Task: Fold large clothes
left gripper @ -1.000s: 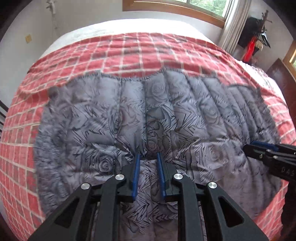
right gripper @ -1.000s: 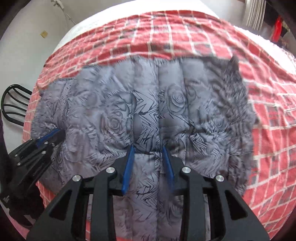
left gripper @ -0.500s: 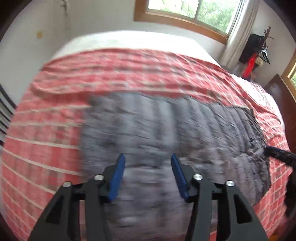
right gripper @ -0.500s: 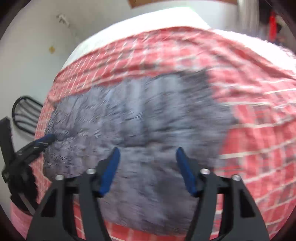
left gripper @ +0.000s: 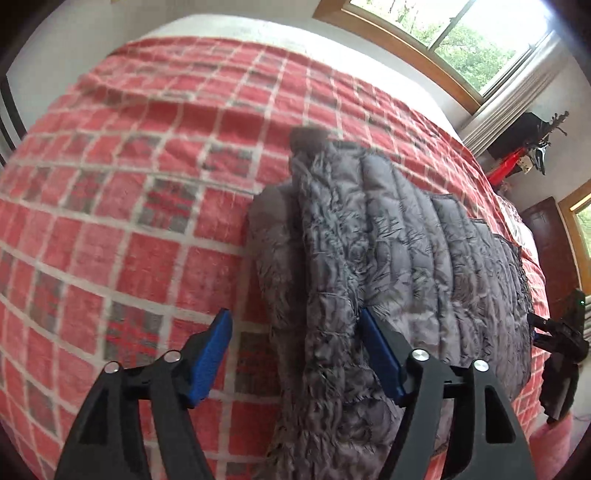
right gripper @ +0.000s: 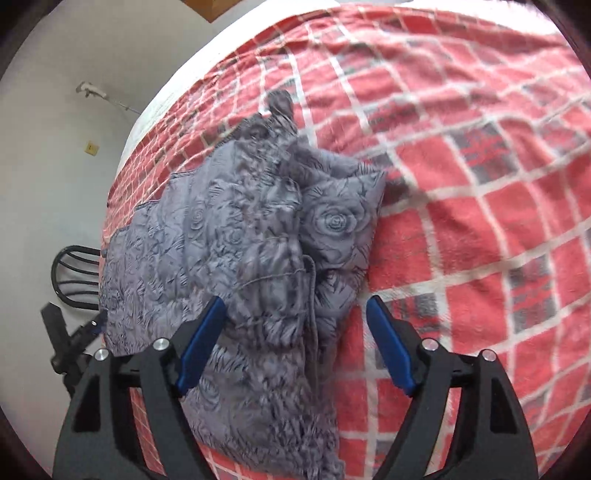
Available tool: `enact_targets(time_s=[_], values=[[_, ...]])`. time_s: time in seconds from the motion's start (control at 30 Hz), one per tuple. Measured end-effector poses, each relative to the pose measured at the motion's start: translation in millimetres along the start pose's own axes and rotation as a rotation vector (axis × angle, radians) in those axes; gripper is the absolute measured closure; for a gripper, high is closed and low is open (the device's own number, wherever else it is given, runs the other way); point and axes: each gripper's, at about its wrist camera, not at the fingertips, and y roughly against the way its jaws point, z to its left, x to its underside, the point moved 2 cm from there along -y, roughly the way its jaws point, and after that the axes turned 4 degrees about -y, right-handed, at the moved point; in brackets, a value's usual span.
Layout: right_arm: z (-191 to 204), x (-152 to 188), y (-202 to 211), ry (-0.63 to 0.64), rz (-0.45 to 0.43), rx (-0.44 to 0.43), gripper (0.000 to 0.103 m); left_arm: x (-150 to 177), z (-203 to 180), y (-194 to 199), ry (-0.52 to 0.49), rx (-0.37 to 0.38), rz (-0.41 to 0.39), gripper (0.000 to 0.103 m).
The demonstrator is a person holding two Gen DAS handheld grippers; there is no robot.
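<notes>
A grey quilted jacket with a rose print [left gripper: 399, 266] lies folded on a red plaid bedspread [left gripper: 147, 177]. My left gripper [left gripper: 295, 354] is open and empty over the jacket's left end, its fold edge between the blue pads. My right gripper [right gripper: 295, 343] is open and empty over the jacket's right end [right gripper: 258, 240], where a thin drawstring hangs. The right gripper also shows at the far right of the left wrist view [left gripper: 554, 332], the left gripper at the far left of the right wrist view [right gripper: 74, 343].
The bedspread [right gripper: 480, 184] spreads wide on both sides of the jacket. A window [left gripper: 461, 33] and a dark door [left gripper: 550, 243] lie beyond the bed. A black chair [right gripper: 74, 273] stands by the white wall.
Both grippers were shut on the spread-out jacket's near edge; they let go, opened and swung apart to its two ends. The jacket now lies narrower, folded over.
</notes>
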Motion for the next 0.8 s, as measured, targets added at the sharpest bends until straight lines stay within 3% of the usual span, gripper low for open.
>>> enact_targets(time_s=[0.23, 0.33, 0.37, 0.4, 0.43, 0.47, 0.6, 0.8], values=[[-10.0, -6.6, -12.8, -0.055, 0.011, -0.102, 0.017, -7.5, 5.2, -24.3, 0.047, 0.093, 0.011, 0.020], [-5.1, -11.3, -17.7, -0.040, 0.013, -0.115, 0.024, -14.4, 3.7, -31.7, 0.067, 0.136, 0.024, 0.019], [-3.0, -12.4, -18.5, -0.035, 0.011, -0.123, 0.034, -16.5, 2.3, -34.0, 0.079, 0.157, 0.030, 0.022], [-1.2, -14.0, -19.5, -0.035, 0.012, -0.138, 0.040, -17.5, 1.8, -34.5, 0.084, 0.170, 0.030, 0.034], [0.2, -14.2, -18.9, -0.038, 0.013, -0.159, 0.053, -18.8, -1.5, -34.5, 0.093, 0.218, 0.030, 0.044], [2.0, -13.4, -15.9, -0.032, 0.006, -0.174, 0.061, -20.0, -3.9, -32.6, 0.097, 0.209, 0.024, 0.054], [14.2, -4.7, 5.0, 0.002, -0.027, -0.199, 0.075, -18.2, -20.6, -12.4, 0.040, 0.148, -0.024, 0.079], [44.1, 21.6, 56.9, 0.081, -0.062, -0.248, 0.080, -15.1, -41.1, 43.1, 0.020, 0.197, -0.099, 0.086]])
